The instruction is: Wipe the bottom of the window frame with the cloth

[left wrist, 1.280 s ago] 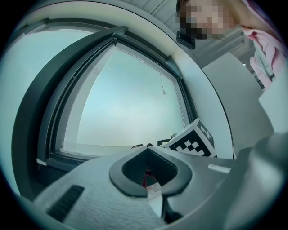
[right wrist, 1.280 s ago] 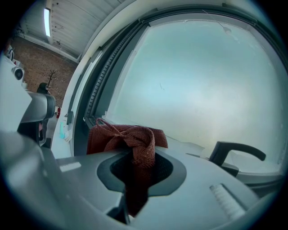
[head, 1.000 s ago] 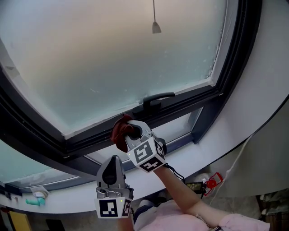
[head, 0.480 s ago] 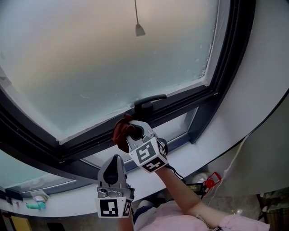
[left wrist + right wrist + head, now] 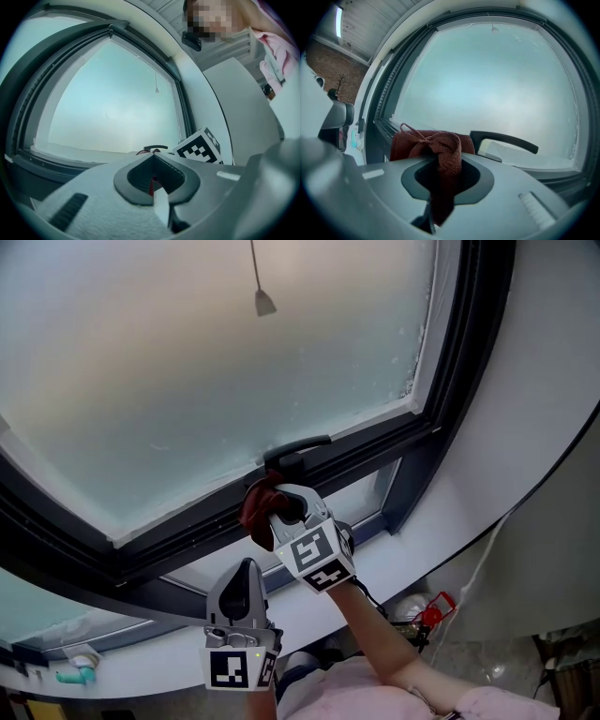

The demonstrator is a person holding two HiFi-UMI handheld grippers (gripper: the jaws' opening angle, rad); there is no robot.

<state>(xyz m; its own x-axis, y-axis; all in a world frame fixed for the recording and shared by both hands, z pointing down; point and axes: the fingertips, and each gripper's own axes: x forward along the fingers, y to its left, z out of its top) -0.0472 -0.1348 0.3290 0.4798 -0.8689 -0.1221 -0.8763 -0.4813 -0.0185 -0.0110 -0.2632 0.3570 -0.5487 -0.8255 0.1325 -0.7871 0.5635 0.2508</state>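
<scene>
the right hand-held gripper (image 5: 275,501) is clamped on the bunched red cloth (image 5: 255,510), at the bottom window frame (image 5: 178,538) just below the handle (image 5: 298,446); contact looks likely but is hard to confirm. the left hand-held gripper (image 5: 246,566) hangs lower, jaws together and empty. the wipe wants steady pressure along the rail, skirting the handle.

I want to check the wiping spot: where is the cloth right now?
Centre of the head view: the cloth is clamped in the right gripper, at the bottom window frame, just below the left end of the handle.
</scene>
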